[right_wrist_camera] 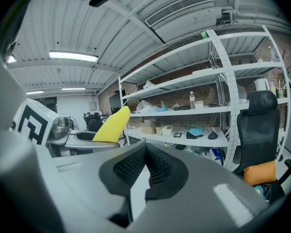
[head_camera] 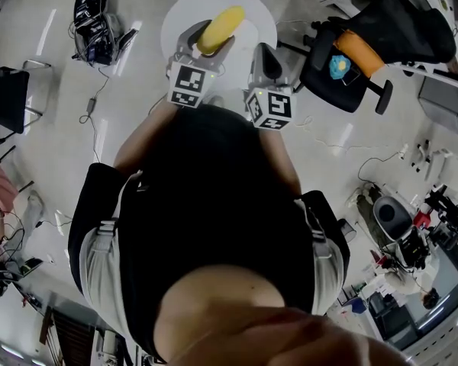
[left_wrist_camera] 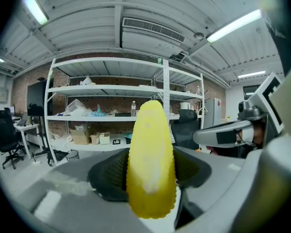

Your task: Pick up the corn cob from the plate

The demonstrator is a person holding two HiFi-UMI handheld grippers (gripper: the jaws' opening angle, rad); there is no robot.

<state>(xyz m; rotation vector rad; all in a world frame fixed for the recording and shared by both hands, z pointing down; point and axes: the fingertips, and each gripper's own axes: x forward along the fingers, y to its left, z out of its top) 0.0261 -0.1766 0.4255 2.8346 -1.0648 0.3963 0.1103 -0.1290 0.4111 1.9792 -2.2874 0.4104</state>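
The yellow corn cob (head_camera: 221, 27) is held up in the air, and my left gripper (head_camera: 210, 40) is shut on its lower half. In the left gripper view the corn cob (left_wrist_camera: 151, 159) stands upright between the black pads (left_wrist_camera: 114, 171), which press on both sides of it. Below it in the head view lies a round white surface (head_camera: 182, 10); I cannot make out a plate on it. My right gripper (head_camera: 266, 61) hovers just right of the left one, shut with nothing held. Its pads (right_wrist_camera: 128, 166) meet in the right gripper view, where the corn cob (right_wrist_camera: 112, 125) shows at the left.
A black office chair (head_camera: 382, 29) with an orange cushion stands to the right. A dark bag (head_camera: 95, 21) and cables lie on the floor to the left. White shelving (left_wrist_camera: 111, 101) with boxes and bottles stands ahead, and equipment (head_camera: 412, 235) crowds the right side.
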